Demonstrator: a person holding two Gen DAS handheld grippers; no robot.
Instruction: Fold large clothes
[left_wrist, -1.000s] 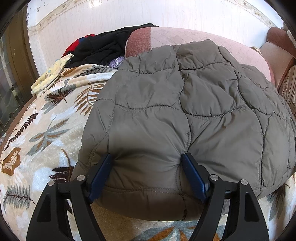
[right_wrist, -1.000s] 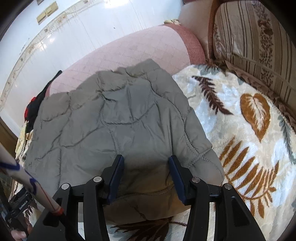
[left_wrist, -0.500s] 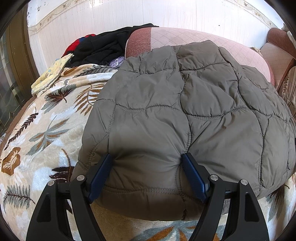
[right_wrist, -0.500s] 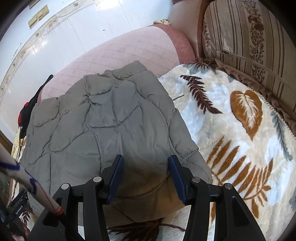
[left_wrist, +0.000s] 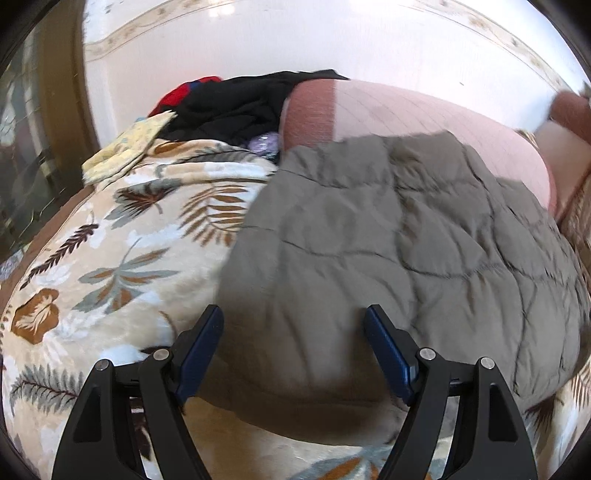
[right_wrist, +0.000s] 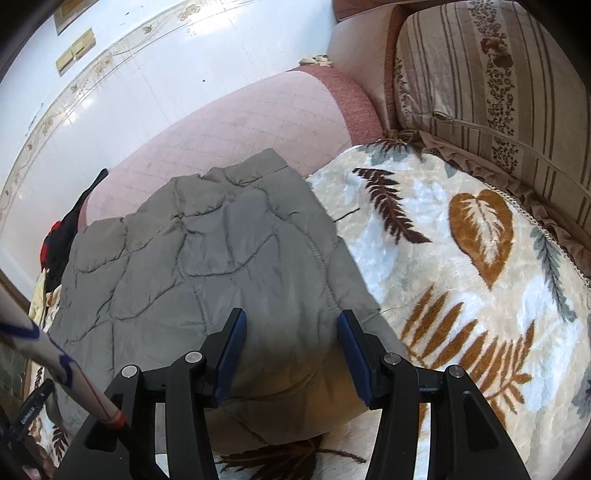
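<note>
A grey-green quilted jacket (left_wrist: 388, 251) lies folded on a leaf-patterned blanket (left_wrist: 110, 258). My left gripper (left_wrist: 293, 325) is open above the jacket's near left corner. Its left finger hangs over the blanket just off the jacket's edge, and its right finger is over the fabric. That view is blurred. In the right wrist view the same jacket (right_wrist: 207, 251) fills the centre. My right gripper (right_wrist: 291, 328) is open over the jacket's near right corner, with padded fabric lying between and under its blue pads (right_wrist: 231, 350).
A pile of black and red clothes (left_wrist: 236, 107) and a yellow cloth (left_wrist: 129, 147) lie at the far left. A pink bolster (left_wrist: 406, 114) runs along the white wall. A striped cushion (right_wrist: 498, 74) stands at the right. A white bar with blue marks (right_wrist: 44, 350) crosses the right view's lower left.
My left gripper has lifted off the jacket's near edge and shifted left, so its left finger now clears the fabric. The right view has rolled slightly, and the jacket still lies between those fingers.
</note>
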